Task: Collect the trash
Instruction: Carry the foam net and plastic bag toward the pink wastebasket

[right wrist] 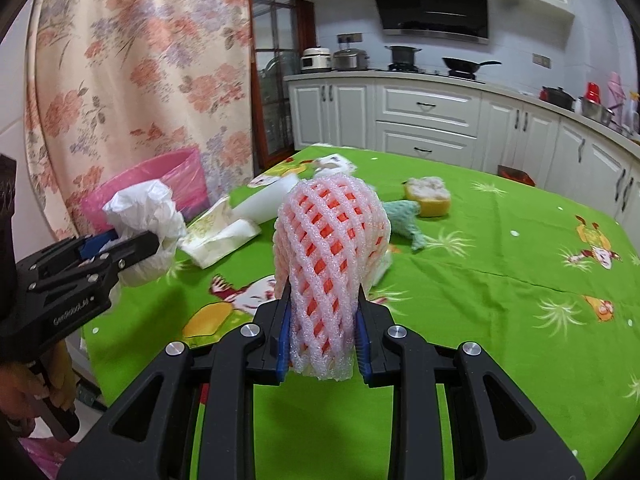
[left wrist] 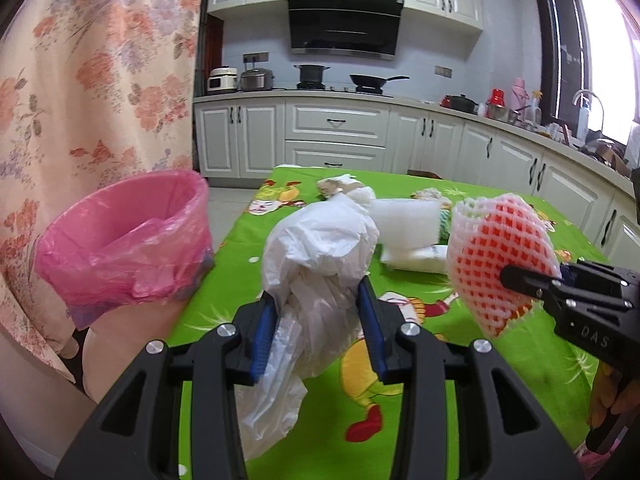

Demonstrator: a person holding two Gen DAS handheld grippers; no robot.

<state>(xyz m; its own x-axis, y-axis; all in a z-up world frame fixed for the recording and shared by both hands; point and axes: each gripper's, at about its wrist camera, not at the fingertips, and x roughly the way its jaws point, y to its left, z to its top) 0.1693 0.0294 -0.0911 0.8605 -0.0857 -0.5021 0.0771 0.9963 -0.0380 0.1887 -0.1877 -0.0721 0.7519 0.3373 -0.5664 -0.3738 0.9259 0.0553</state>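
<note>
- While the left gripper (left wrist: 318,320) clamps the white plastic bag (left wrist: 320,248), carry it left, clear over the pink-lined bin (left wrist: 132,236) rim.
- Right view: the right gripper (right wrist: 323,332) pinches the foam net (right wrist: 330,240) above the green table (right wrist: 500,280); release it only inside the bin.

White panelled cabinets (left wrist: 336,136) run along the far wall at twelve o'clock, a black range hood (left wrist: 344,20) above the hob. A floral curtain (left wrist: 100,72) hangs at nine o'clock. Daylight glares through the window (left wrist: 592,52) at two o'clock, over the sink counter.
</note>
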